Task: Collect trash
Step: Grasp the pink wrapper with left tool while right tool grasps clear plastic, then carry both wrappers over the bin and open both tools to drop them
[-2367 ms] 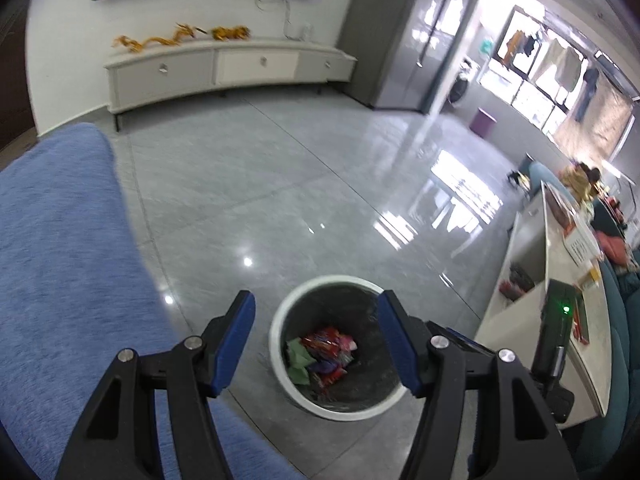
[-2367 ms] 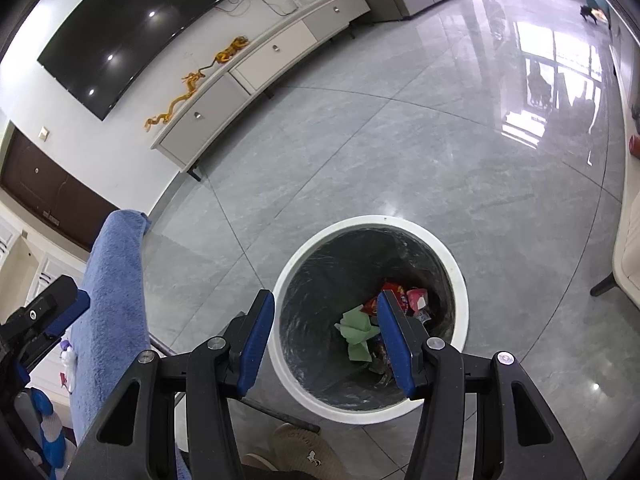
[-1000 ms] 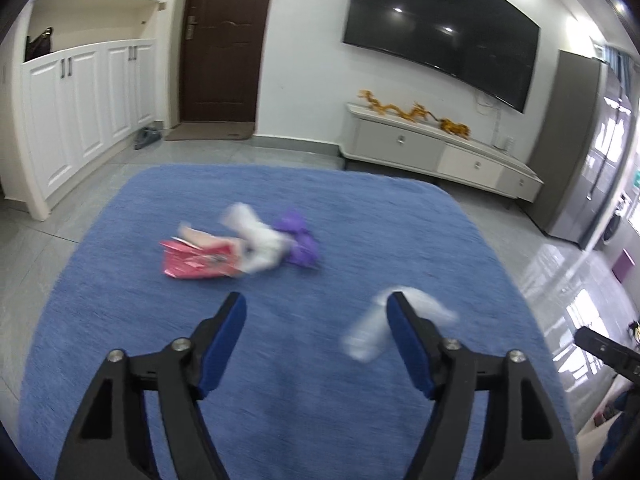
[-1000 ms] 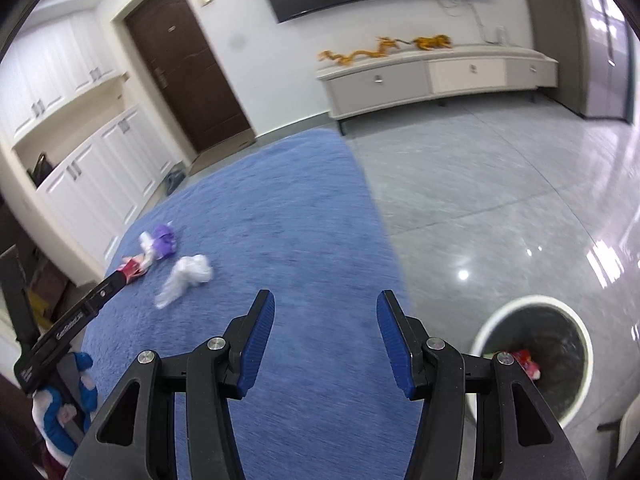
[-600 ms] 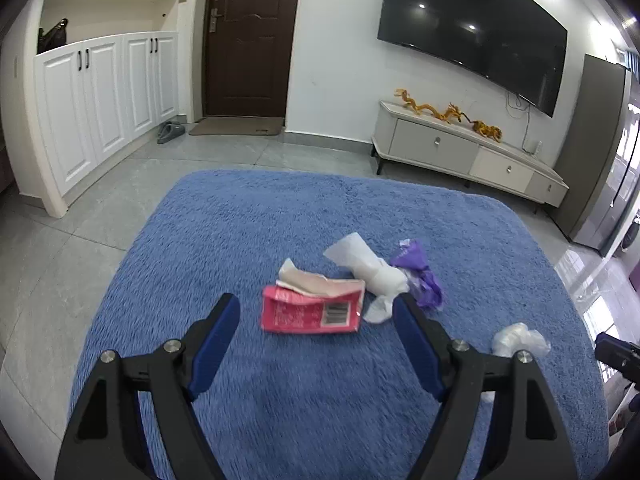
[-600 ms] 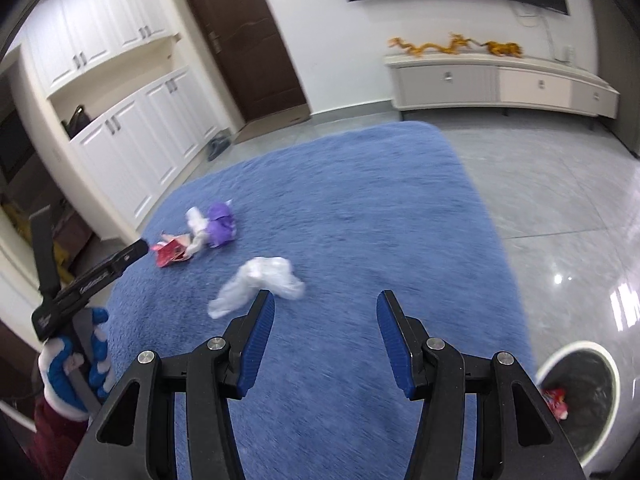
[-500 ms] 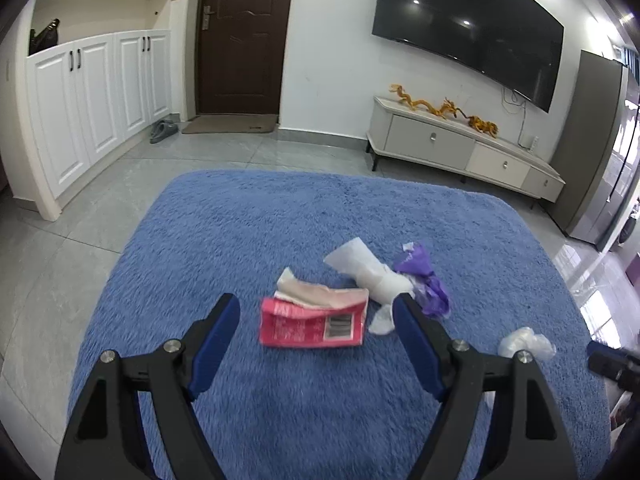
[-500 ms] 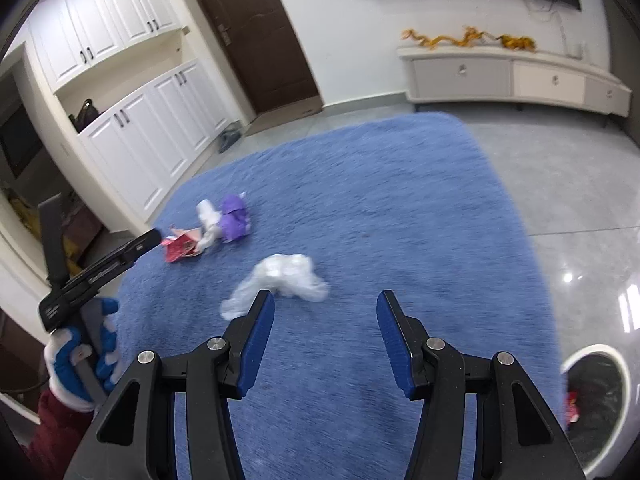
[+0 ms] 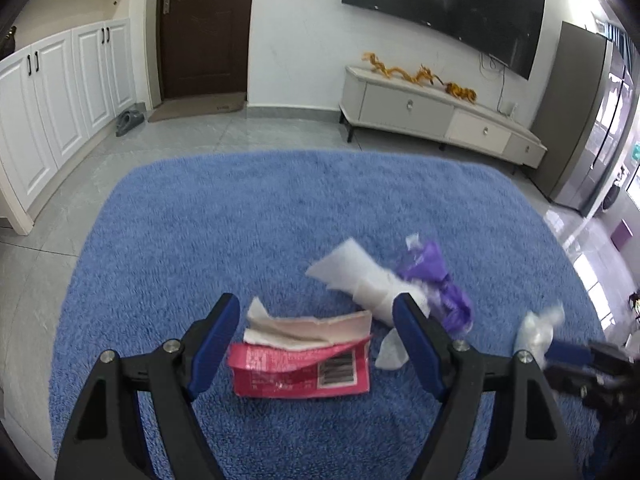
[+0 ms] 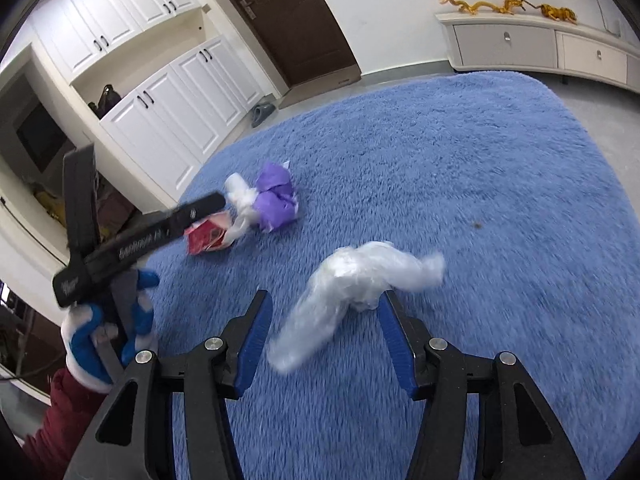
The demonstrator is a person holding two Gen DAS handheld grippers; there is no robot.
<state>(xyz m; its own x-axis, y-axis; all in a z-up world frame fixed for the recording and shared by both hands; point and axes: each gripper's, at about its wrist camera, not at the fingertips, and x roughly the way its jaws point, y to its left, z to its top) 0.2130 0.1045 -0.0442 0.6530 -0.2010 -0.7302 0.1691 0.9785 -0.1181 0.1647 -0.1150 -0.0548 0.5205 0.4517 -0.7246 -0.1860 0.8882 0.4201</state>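
Trash lies on a blue rug [image 9: 248, 216]. A torn pink carton [image 9: 300, 366] sits between the fingers of my open left gripper [image 9: 316, 348]. Behind it lie a white tissue wad [image 9: 360, 280] and a purple wrapper [image 9: 440, 284]. A crumpled clear plastic bag [image 10: 352, 284] lies on the rug [image 10: 480, 168] between the fingers of my open right gripper [image 10: 324, 336]; it also shows in the left wrist view [image 9: 536, 328]. In the right wrist view the pink carton [image 10: 208, 236], tissue [image 10: 240, 196] and purple wrapper [image 10: 276, 196] lie beyond, under the left gripper [image 10: 200, 208].
White cabinets [image 9: 60, 92] and a dark door [image 9: 200, 32] stand at the left and back. A low TV console [image 9: 440, 116] stands under a wall TV [image 9: 440, 12]. Grey tile floor [image 9: 260, 136] surrounds the rug. The trash bin is out of view.
Both grippers have swung from over the trash bin to the rug. The left has closed in on the pink carton, the right on the clear plastic bag. Both stayed open.
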